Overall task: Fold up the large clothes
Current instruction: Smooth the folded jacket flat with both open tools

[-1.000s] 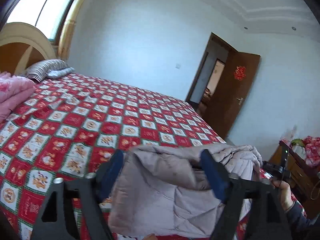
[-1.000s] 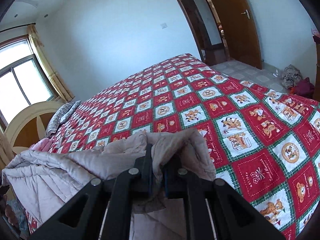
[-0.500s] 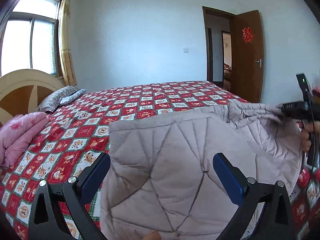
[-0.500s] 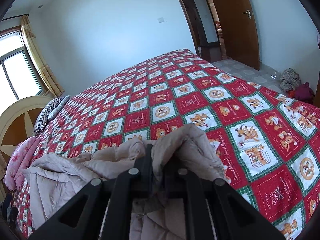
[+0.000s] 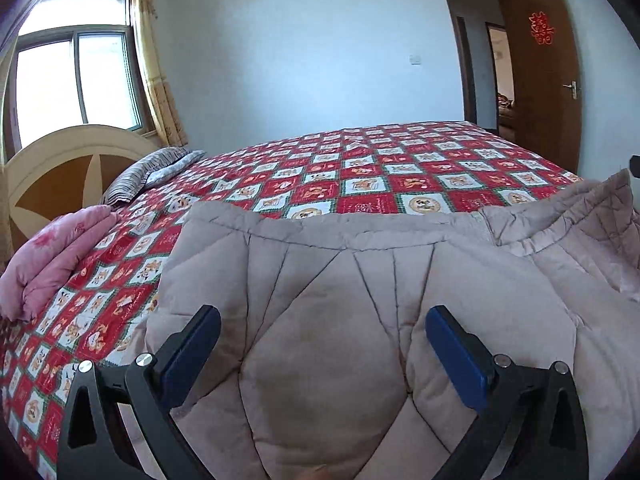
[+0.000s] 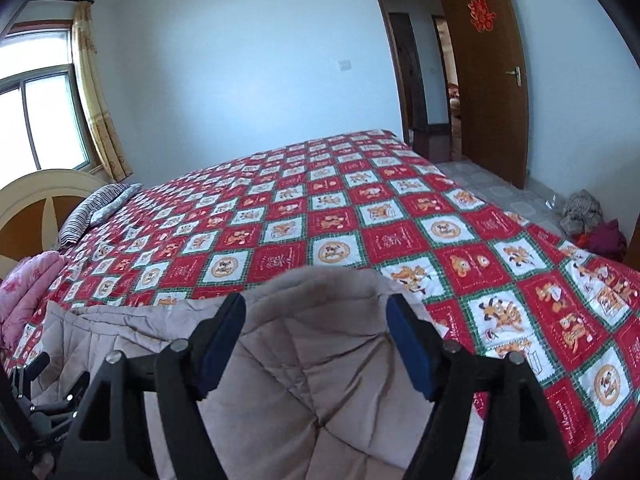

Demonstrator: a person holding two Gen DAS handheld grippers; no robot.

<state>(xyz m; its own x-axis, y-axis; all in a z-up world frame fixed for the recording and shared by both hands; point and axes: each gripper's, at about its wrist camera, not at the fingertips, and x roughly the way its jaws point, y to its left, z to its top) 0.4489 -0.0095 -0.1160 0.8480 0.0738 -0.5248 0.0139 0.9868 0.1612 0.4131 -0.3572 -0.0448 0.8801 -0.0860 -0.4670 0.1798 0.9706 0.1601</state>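
Observation:
A large beige quilted coat (image 5: 360, 304) lies spread on the near edge of the bed with the red checked cover (image 5: 380, 176). It also shows in the right wrist view (image 6: 304, 344). My left gripper (image 5: 322, 338) is open, its blue pads apart just above the coat's left half. My right gripper (image 6: 314, 330) is open over the coat's right end, with a raised fold of fabric between the spread fingers but not clamped.
A folded pink garment (image 5: 52, 252) lies at the bed's left edge and a striped pillow (image 5: 148, 172) by the headboard (image 5: 60, 168). An open wooden door (image 6: 484, 80) is at right. Clothes (image 6: 592, 224) lie on the floor beyond the bed.
My right gripper was shut on the coat's edge and has opened, letting it go. The coat has come down from held up and bunched to lying spread on the bed. My left gripper stayed open.

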